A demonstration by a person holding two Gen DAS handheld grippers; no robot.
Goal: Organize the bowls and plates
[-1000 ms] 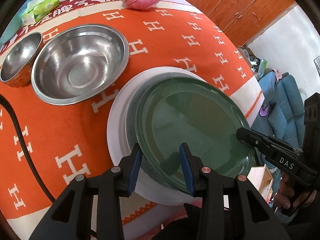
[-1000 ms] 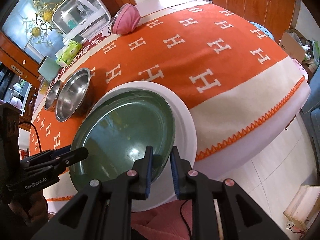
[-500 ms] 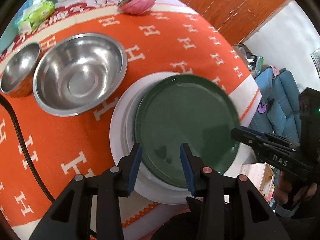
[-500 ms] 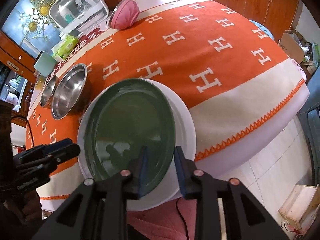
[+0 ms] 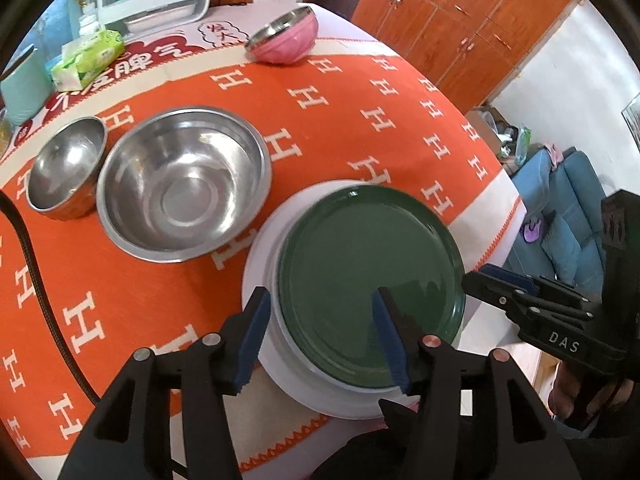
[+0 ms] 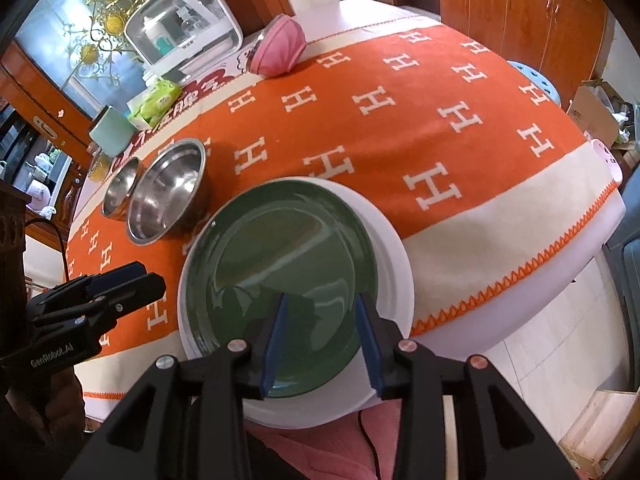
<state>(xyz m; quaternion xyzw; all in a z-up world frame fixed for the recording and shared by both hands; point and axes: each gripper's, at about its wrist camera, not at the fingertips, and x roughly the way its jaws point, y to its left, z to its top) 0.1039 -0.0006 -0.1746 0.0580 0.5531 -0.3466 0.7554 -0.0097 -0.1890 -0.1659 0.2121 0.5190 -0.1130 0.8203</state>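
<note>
Left wrist: green plate (image 5: 370, 276), glossy dark glaze, sits nested on the white plate (image 5: 260, 268) at the desk's (image 5: 340, 128) near edge. Left gripper (image 5: 320, 332) fingers spread wide, holding nothing, above the plate's 6 o'clock rim. Large steel bowl (image 5: 184, 184) at 10 o'clock, small steel bowl (image 5: 66, 168) beyond it.

Right wrist: right gripper (image 6: 322, 340) fingers apart, empty, over the green plate (image 6: 280, 264). Pink bowl (image 6: 278, 50) at 12 o'clock, tilted.

orange H-pattern tablecloth (image 5: 344, 92) | green tissue pack (image 5: 86, 60) | blue sofa (image 5: 568, 216)

Black plastic tongs (image 5: 320, 336), blue pads (image 5: 252, 340), copper-coloured screws, white "DAS" lettering.
</note>
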